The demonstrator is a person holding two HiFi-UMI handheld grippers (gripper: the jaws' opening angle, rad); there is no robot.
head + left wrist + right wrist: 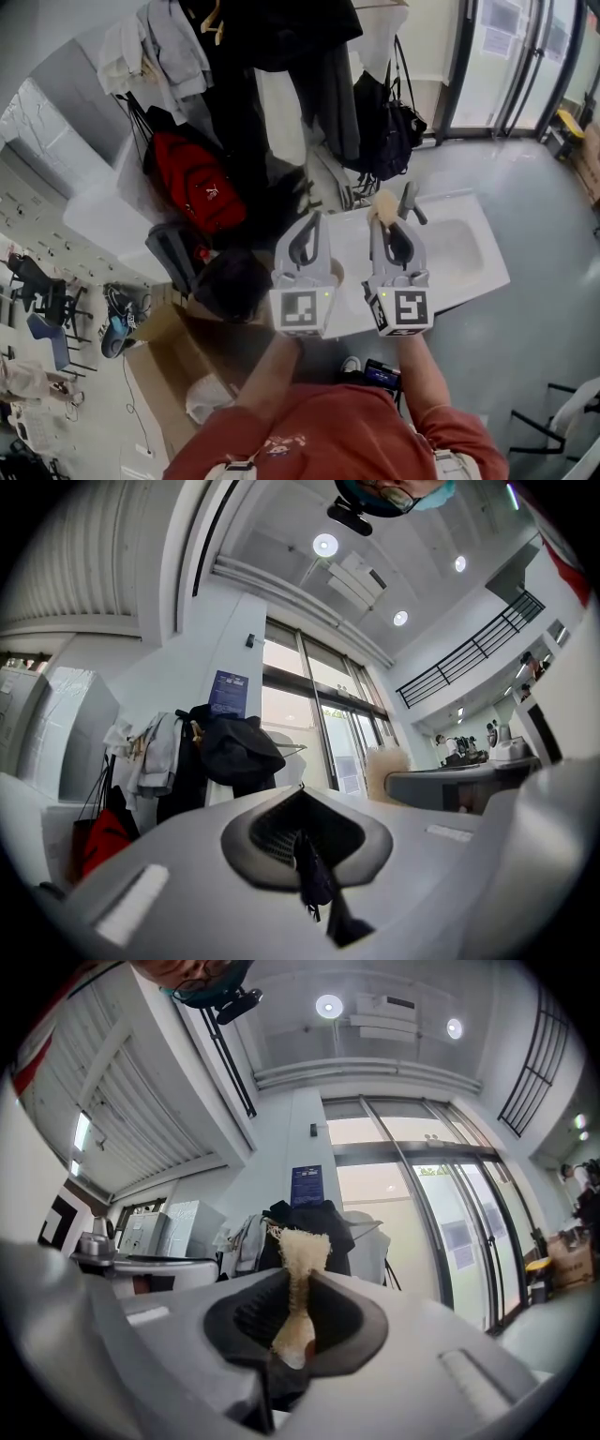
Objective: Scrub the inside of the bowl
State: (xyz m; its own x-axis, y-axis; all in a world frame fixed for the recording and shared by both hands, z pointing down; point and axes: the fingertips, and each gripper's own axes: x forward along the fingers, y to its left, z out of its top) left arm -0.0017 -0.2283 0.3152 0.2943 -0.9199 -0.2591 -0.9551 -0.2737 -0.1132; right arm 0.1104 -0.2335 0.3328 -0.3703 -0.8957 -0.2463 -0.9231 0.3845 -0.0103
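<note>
Red backpack (195,183) at left, among hung coats. Left gripper (311,225): fingers closed together, nothing between them. Right gripper (386,225): fingers clamped on tan scrubber (302,1246), frayed head poking past the tips, raised above white desk (473,267).

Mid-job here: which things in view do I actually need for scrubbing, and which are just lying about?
For the job: right gripper, shut on the beige scrub pad; left gripper, shut and empty. No bowl clearly seen.

Lying about: red backpack, hung coats, black bag, cardboard box.
</note>
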